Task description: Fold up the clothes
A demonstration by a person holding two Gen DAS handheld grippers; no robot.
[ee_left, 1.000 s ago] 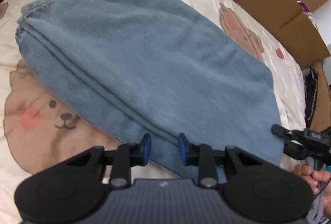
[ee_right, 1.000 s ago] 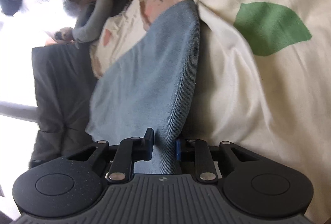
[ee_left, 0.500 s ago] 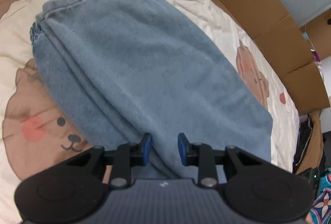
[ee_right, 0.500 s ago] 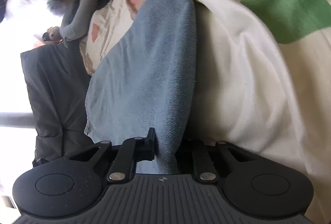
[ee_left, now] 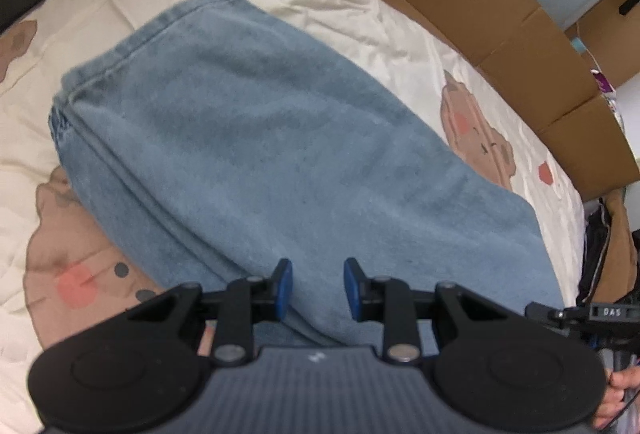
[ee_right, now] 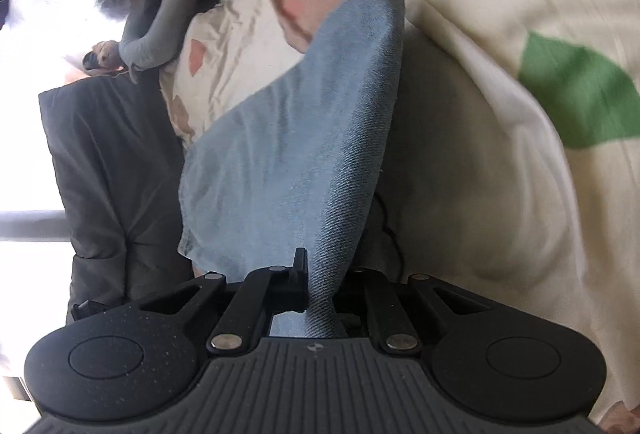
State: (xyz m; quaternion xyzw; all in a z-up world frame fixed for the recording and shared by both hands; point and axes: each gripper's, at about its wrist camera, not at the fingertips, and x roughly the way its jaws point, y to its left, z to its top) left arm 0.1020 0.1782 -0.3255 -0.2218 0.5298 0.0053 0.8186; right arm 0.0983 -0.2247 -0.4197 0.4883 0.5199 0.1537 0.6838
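Light blue jeans (ee_left: 280, 137) lie folded lengthwise on a cream sheet printed with bears (ee_left: 400, 17). Over their near end hangs my left gripper (ee_left: 316, 284). Its blue pads (ee_left: 282, 286) stand partly apart, denim shows in the gap, and I see no pinch. My right gripper (ee_right: 324, 286) is shut on a fold of the jeans (ee_right: 304, 137) at their edge, and the cloth rises from the sheet (ee_right: 500, 193) as a taut ridge. The right gripper's black tip (ee_left: 580, 314) and a hand (ee_left: 616, 398) show at the lower right of the left wrist view.
Brown cardboard (ee_left: 500, 21) lines the far side of the bed. A dark garment (ee_right: 100, 173) lies off the bed's edge beside the jeans. A grey curved object (ee_right: 160, 21) sits near the cardboard. Bright light washes out the left side of the right wrist view.
My right gripper's jaws closed onto the denim fold and lifted it off the sheet. My left gripper drew up and back, so more of the bed shows; its gap stayed the same.
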